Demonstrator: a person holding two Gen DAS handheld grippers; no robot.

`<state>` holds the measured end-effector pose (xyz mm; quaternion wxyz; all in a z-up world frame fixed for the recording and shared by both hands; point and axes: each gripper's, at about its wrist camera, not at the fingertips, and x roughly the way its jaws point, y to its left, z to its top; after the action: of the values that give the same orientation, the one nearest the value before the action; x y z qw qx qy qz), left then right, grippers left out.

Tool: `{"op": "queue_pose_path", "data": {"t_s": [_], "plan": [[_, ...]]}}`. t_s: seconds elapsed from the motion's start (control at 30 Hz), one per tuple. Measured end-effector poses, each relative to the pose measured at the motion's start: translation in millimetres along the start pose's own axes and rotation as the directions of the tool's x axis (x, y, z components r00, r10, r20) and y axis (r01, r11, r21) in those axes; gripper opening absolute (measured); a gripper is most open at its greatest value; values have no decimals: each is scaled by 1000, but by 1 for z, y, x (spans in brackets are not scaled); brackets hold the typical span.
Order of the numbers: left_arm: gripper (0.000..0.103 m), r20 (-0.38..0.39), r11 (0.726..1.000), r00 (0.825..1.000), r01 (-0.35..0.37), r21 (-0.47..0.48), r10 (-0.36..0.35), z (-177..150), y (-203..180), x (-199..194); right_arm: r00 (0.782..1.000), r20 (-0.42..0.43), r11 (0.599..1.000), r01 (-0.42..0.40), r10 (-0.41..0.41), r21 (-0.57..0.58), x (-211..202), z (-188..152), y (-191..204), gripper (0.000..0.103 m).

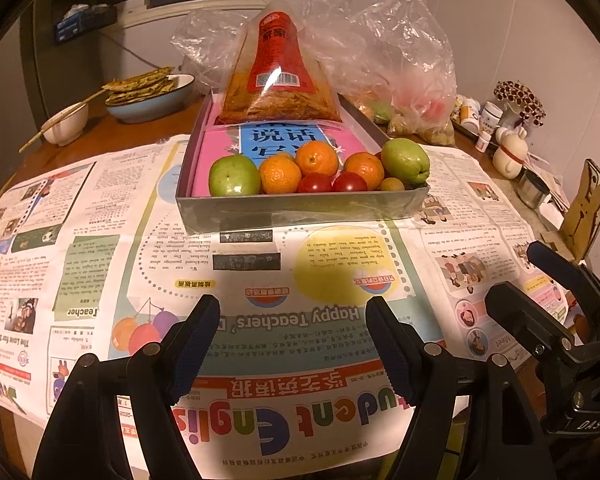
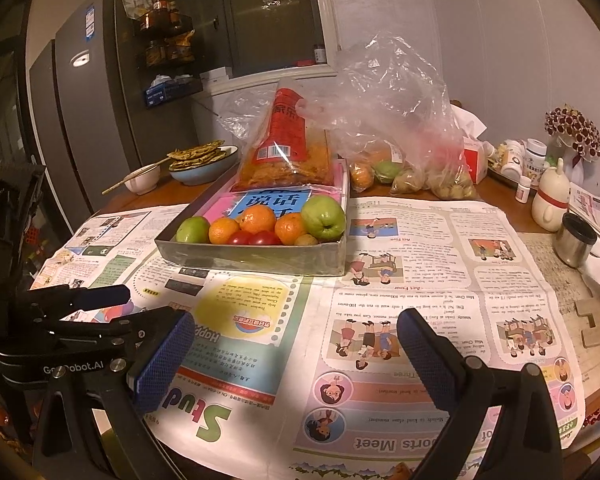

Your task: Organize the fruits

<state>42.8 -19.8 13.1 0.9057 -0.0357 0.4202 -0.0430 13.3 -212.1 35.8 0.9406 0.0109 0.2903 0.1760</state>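
Both grippers hang over the newspaper-covered bench [image 1: 100, 240], well short of the fruit. The left gripper [image 1: 292, 344] stands wide with nothing between its blue-padded fingers, and the right gripper [image 2: 296, 356] gapes just as empty. Ahead sits a shallow grey cardboard tray [image 1: 300, 204]; along its near wall crowd two green apples [image 1: 234, 176], three oranges [image 1: 318, 158], two red tomatoes [image 1: 348, 182] and one small brownish fruit [image 1: 392, 185]. A red-labelled snack bag [image 1: 278, 76] leans at the tray's far end.
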Motion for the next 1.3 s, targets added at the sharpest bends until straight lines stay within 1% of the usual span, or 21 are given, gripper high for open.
{"op": "queue_pose_path", "data": {"t_s": [0.57,0.73,1.3], "plan": [[77,11,1000,1000,-14,7,14,0,-1,-3,1000,-1,1000,-1,1,-9,0,0,1,102],[77,12,1000,1000,-28,11,28,1,-1,-4,1000,0,1000,0,0,-7,-1,0,1,102],[77,13,999,999,-33,12,33,1,0,-4,1000,4,1000,-3,3,-11,-3,1,1,102]]}}
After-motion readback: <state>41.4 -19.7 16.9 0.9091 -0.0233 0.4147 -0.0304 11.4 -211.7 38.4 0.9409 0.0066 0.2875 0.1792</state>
